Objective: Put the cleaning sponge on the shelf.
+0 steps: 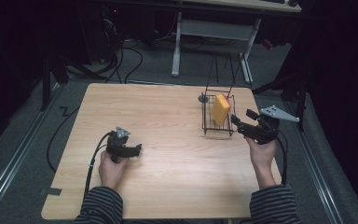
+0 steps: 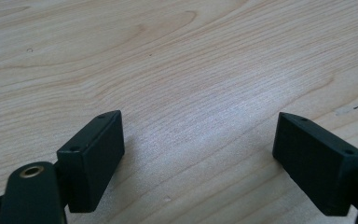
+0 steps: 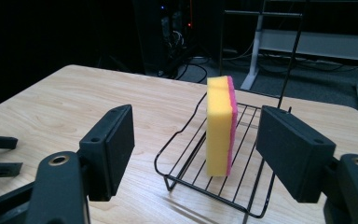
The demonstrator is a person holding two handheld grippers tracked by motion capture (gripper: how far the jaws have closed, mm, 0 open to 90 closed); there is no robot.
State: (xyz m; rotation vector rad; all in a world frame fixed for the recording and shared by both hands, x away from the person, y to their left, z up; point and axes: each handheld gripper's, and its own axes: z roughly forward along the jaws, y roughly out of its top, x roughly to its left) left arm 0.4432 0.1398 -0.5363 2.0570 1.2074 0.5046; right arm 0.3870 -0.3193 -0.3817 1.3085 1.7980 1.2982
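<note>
Sponge [image 3: 220, 126], yellow with a pink scouring face, upright on edge inside the black wire rack [image 3: 193, 175], toward the rack's far right side on the tabletop [image 1: 168, 121]. Likely light, soft and springy; best pinched across the two broad faces near the top edge, gently, to avoid squashing or tipping against the wires. Right claw [image 3: 209, 149] just short of the rack, jaws apart, nothing between them. Left claw [image 2: 200, 154] well to the rack's left, low over bare wood, jaws spread wide, empty. Rack's tall rear wires lost against the dark background; small dark disc [image 1: 203, 99] by the rack's back corner hard to identify.
</note>
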